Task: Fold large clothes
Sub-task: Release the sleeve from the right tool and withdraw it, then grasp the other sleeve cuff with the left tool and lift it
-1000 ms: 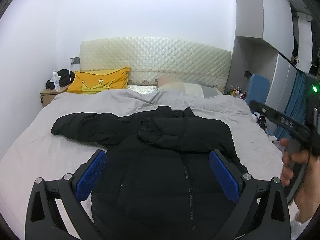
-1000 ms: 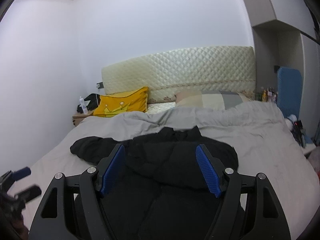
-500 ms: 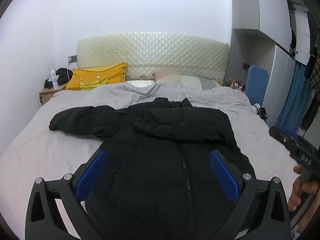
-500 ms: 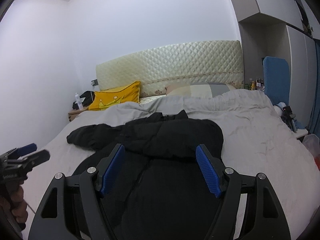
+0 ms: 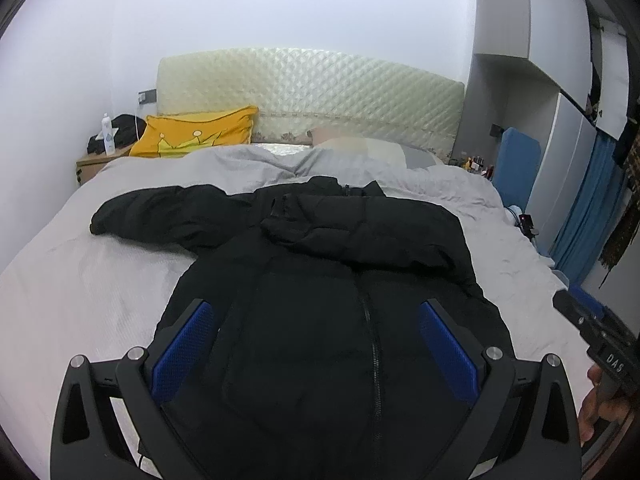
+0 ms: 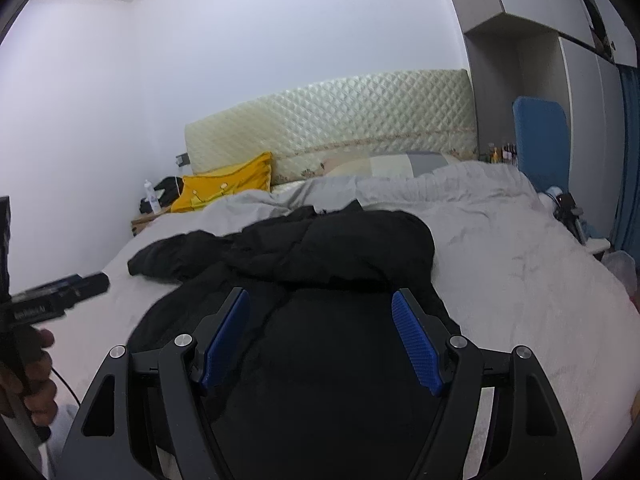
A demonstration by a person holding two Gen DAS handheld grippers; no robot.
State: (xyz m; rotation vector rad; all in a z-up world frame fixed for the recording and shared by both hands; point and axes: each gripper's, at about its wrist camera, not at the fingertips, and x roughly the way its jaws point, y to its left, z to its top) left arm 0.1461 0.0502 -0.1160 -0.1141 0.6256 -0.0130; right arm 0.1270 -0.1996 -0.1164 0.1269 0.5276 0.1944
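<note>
A black padded jacket with a front zip (image 5: 320, 320) is seen spread flat, front up, on a bed covered by a pale grey sheet (image 5: 80, 300). One sleeve is stretched out toward the left side of the bed, while the other sleeve is folded across the chest just below the collar. The left gripper (image 5: 316, 344), with blue ribbed pads on black fingers, is held over the lower half of the jacket — its jaws are spread wide, and nothing is gripped between them. The right gripper (image 6: 320, 340) is likewise held above the jacket's body, jaws wide apart and empty. At the head of the bed, a cream quilted headboard (image 5: 312, 96) is seen, with a yellow pillow bearing a crown print (image 5: 196, 136) leaning against it — a striped pale pillow (image 5: 360, 148) is beside it.
</note>
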